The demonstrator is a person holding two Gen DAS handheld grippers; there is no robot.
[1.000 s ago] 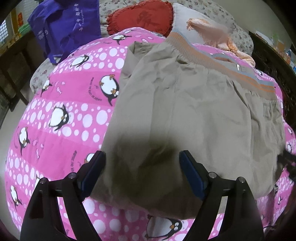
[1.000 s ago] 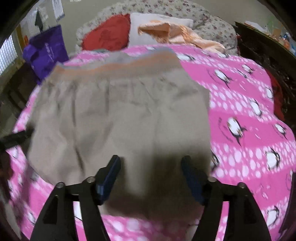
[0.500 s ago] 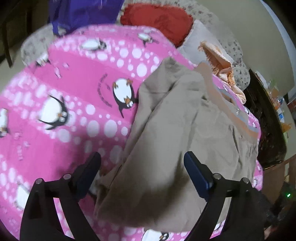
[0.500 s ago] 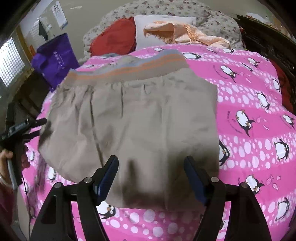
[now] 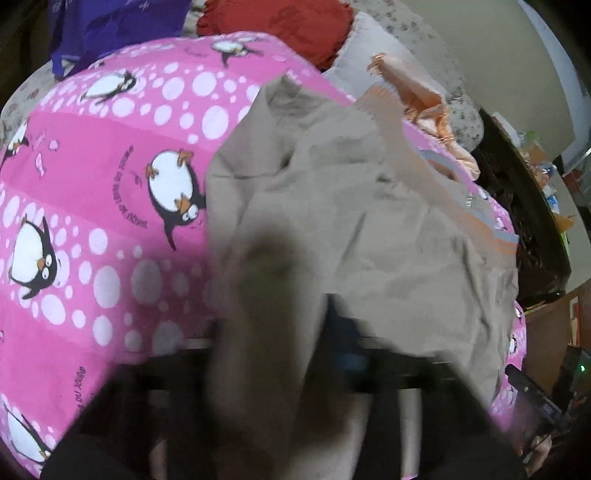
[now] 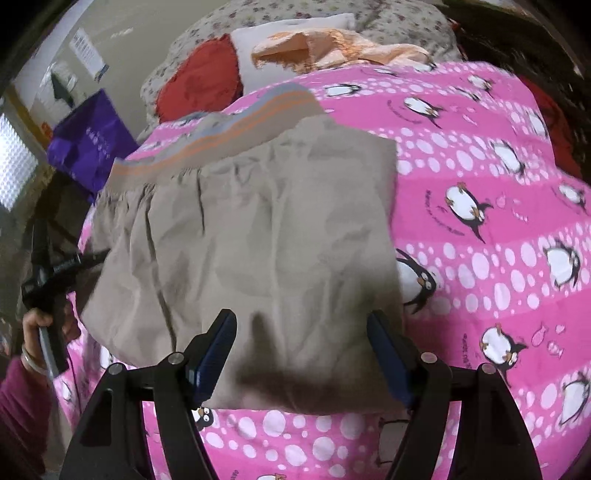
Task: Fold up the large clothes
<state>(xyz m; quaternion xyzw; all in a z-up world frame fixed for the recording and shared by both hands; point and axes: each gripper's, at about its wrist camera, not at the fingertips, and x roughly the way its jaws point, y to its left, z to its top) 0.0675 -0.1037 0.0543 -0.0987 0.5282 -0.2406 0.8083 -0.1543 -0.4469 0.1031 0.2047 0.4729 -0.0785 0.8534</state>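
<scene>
**Khaki shorts on the bed: left jaws closing on the hem, right jaws open above it**

1. Work surface. A pink bedspread [image 6: 480, 155] printed with penguins and white dots covers the bed. At the far end lie a red cushion [image 6: 199, 79], a white pillow [image 6: 295, 33] and a peach cloth [image 6: 332, 42]. A purple bag [image 6: 88, 140] stands off the far left corner of the bed.

2. Garment. The khaki shorts [image 6: 258, 229] lie spread on the bedspread, nearer the left side of the bed. The grey waistband with orange stripes [image 6: 236, 125] is at the far edge; the hem is at the near edge. The fabric is creased, and in the left wrist view its left portion is bunched and rises toward the camera.

3. Left gripper [image 5: 291, 354]. The view is heavily blurred. A fold of the shorts' near left edge stands between the jaws, which are closing on it. The blur hides whether the pads already press the cloth. In the right wrist view this gripper sits at the left edge of the shorts, held by a hand [image 6: 44, 321] wearing a bracelet and a dark red sleeve.

4. Right gripper [image 6: 301, 354]. The jaws stand wide apart above the near hem of the shorts. The blue pads [image 6: 218, 350] do not grip the fabric; the cloth and its shadow show between them.
</scene>
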